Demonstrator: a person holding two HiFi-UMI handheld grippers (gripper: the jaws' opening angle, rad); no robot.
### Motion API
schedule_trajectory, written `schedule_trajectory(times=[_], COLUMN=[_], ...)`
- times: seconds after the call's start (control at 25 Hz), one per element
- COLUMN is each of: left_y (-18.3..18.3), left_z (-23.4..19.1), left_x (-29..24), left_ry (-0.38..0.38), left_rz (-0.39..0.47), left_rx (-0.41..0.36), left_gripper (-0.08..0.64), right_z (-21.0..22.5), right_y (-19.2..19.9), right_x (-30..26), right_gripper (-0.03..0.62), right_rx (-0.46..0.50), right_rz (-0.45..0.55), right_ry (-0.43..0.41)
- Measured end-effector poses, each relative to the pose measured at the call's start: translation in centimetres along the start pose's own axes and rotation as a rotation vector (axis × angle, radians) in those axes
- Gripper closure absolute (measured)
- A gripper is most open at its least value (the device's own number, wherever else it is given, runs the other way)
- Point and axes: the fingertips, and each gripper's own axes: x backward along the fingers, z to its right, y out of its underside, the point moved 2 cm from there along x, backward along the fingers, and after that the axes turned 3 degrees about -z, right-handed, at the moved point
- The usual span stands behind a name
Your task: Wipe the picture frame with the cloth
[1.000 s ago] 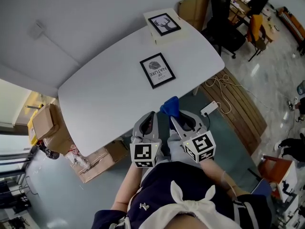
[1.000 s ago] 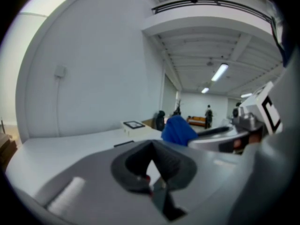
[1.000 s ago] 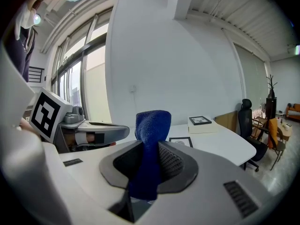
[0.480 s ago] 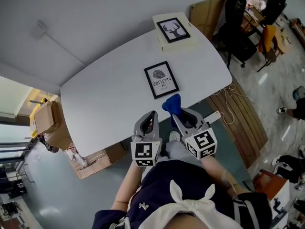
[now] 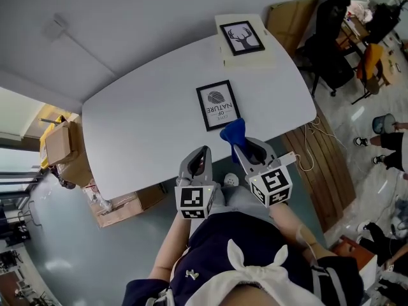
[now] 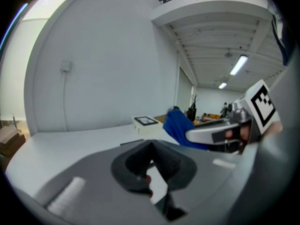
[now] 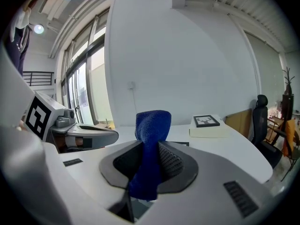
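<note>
White and mostly bare, the surface leaves open room left of the picture frame, which lies flat near its rounded near edge. A second frame rests on a pale box at the far edge. Cardboard boxes stand on the floor at the left, an office chair at the right. The right gripper has its jaws clamped on the blue cloth, raised just beside the picture frame. The left gripper, short of the edge, has its jaws together on nothing.
</note>
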Motion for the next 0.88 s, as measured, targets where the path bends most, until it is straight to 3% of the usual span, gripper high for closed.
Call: schedule_trajectory(times=[0.88], left_y=[0.9], left_z=[-4.4], left_x=[-5.1], left_ry=[0.015], left_rz=[-0.064], left_rx=[0.038], left_gripper=[0.558], right_z=[3.0], right_y=[-1.1], right_x=[-4.6], right_gripper=[0.503], right_rx=[-0.013], right_rz=[-0.056], right_ry=[0.034])
